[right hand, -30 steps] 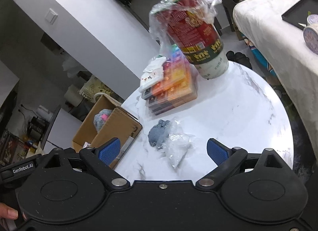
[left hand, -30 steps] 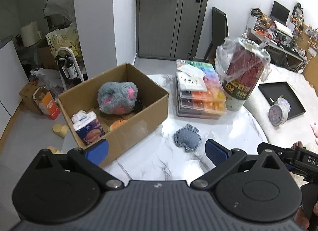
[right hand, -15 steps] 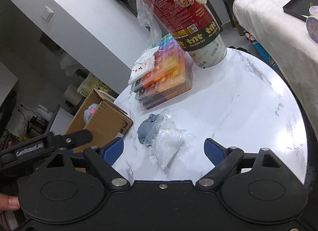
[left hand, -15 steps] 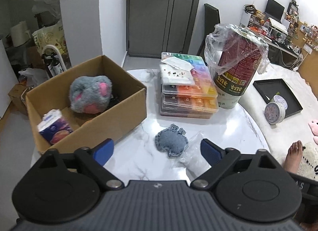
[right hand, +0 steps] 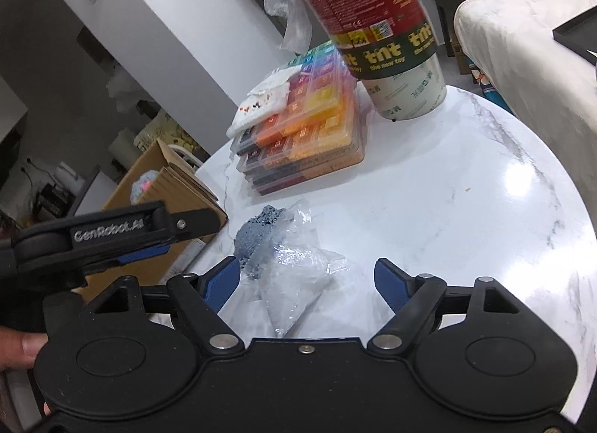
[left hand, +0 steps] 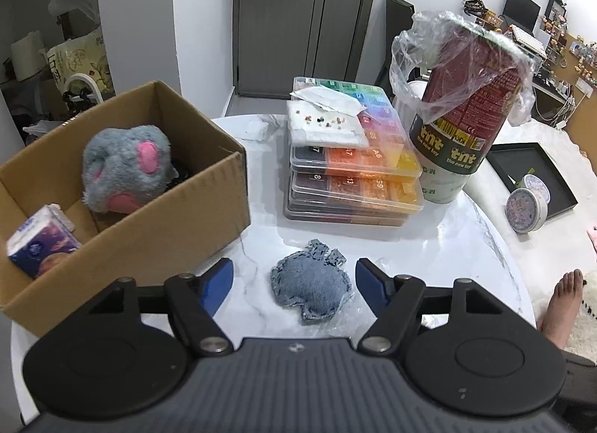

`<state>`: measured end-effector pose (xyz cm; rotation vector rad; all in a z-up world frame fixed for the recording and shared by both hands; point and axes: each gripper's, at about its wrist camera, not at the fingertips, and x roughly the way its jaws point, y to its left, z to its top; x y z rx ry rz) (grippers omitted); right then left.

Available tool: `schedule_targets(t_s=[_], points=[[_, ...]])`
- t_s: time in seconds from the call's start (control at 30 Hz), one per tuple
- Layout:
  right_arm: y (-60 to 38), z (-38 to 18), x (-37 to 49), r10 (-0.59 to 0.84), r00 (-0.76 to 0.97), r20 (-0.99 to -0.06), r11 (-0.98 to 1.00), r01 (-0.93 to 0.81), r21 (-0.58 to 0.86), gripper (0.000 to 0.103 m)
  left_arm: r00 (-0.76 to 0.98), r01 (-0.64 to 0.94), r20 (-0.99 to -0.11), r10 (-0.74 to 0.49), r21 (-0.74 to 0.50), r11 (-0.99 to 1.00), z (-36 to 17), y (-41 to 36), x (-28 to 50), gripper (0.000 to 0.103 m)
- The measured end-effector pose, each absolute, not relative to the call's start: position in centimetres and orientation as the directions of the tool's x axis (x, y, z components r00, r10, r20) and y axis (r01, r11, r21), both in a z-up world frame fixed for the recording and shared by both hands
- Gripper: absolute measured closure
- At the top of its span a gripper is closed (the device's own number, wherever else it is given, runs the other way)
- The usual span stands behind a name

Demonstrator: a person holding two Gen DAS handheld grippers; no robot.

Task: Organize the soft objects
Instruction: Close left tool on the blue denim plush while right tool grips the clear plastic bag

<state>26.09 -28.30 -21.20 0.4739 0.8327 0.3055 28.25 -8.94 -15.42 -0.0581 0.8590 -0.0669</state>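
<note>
A small grey-blue denim pad (left hand: pixel 312 287) lies on the white marble table (left hand: pixel 447 246), between the open fingers of my left gripper (left hand: pixel 294 284). In the right wrist view the pad (right hand: pixel 257 235) lies partly under a clear plastic bag (right hand: pixel 298 276). My right gripper (right hand: pixel 308 280) is open and empty, with the bag between its fingers. A cardboard box (left hand: pixel 156 231) at the left holds a grey and pink plush toy (left hand: pixel 127 168) and a tissue pack (left hand: pixel 41 242). The left gripper's body (right hand: pixel 112 235) shows at the left of the right wrist view.
A stack of clear bead cases (left hand: pixel 350 168) with a white sheet on top stands behind the pad. A tall red cup wrapped in plastic (left hand: pixel 466 112) stands at the right. A black tray (left hand: pixel 533 175) and a round tin (left hand: pixel 526 209) lie on the bed. A bare foot (left hand: pixel 563 302) is at the right.
Both grippers have moved in towards the denim pad and the bag. The left gripper has swung right, so the pad now lies between its fingers. Both stay open.
</note>
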Motion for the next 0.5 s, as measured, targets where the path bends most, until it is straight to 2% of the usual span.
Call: schedule_targets(t_s=[0.17, 0.33, 0.37, 0.4, 0.5], points=[[-27.6, -21.7, 26.7, 0.427, 0.63, -0.649, 0.87, -0.091, 0.485, 0.031, 0.648, 0.051, -0.756, -0.091, -0.076, 0.996, -16.1, -9.9, 28.8, 0.032], [-27.7, -22.4, 26.9, 0.461, 0.613, -0.642, 0.849, -0.094, 0.519, 0.058, 0.648, 0.06, -0.757, -0.087, -0.062, 0.996, -17.2, -10.7, 29.3, 0.034], [-27.8, -22.4, 26.9, 0.468, 0.608, -0.642, 0.844, -0.091, 0.529, 0.059, 0.644, 0.059, -0.76, -0.085, -0.061, 0.996, -17.4, -10.8, 29.4, 0.035], [-27.9, -22.5, 26.8, 0.471, 0.605, -0.642, 0.841, -0.087, 0.534, 0.069, 0.639, 0.057, -0.765, -0.083, -0.061, 0.997, -17.7, -10.9, 29.6, 0.037], [-28.4, -22.4, 26.4, 0.466, 0.607, -0.644, 0.837, -0.067, 0.543, 0.074, 0.63, 0.049, -0.772, -0.079, -0.062, 0.997, -18.3, -10.9, 29.8, 0.037]])
